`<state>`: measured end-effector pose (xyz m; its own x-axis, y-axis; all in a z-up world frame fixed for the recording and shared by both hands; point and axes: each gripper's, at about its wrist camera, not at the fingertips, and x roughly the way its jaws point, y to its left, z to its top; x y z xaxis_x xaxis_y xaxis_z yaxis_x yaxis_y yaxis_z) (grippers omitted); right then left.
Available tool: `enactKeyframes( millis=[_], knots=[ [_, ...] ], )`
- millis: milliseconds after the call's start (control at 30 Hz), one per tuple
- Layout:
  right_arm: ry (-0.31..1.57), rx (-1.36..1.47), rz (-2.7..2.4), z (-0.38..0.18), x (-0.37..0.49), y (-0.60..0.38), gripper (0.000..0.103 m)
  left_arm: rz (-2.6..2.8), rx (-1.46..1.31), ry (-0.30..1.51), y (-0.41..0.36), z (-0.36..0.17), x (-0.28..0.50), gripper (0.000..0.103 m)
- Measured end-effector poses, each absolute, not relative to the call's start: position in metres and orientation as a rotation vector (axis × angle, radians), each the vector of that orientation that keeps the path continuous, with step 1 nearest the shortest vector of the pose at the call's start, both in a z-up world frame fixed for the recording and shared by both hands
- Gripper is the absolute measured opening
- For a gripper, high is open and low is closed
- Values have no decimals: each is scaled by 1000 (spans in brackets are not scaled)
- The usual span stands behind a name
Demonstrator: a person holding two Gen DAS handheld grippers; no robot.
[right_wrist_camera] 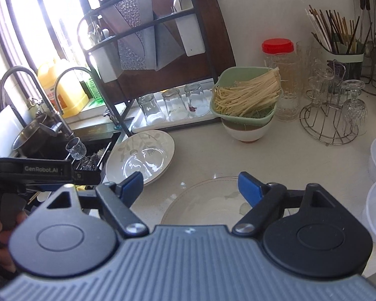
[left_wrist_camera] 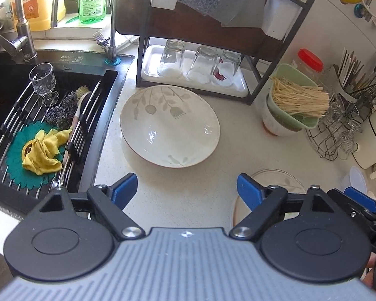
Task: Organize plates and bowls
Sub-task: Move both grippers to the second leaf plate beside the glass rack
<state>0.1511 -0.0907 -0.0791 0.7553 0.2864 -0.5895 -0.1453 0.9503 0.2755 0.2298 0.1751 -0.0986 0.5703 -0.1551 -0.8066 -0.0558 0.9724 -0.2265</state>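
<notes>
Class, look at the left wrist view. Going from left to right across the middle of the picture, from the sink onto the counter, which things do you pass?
Yellow cloth → scouring pad → large leaf-patterned plate → green basket of noodles → wire glass rack.

The plate (left_wrist_camera: 170, 126) is cream-white with a pale grey-green leaf and flower pattern. The desk (left_wrist_camera: 238, 145) is speckled off-white. In the black sink (left_wrist_camera: 107, 95) lies a yellow cloth (left_wrist_camera: 46, 151) on a teal mat (left_wrist_camera: 17, 160). The jar's lid (right_wrist_camera: 277, 46) is red.
</notes>
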Motion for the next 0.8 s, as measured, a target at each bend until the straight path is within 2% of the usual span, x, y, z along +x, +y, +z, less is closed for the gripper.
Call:
enactKeyframes(
  millis=[667,800],
  knots=[
    [780,216,276,-109,224,-21,83,-93,-214,1016,246,-144,321,89],
    [799,201,289,-119,246,-6,79,-105,-222,1031,256,-161,340,88]
  ],
)
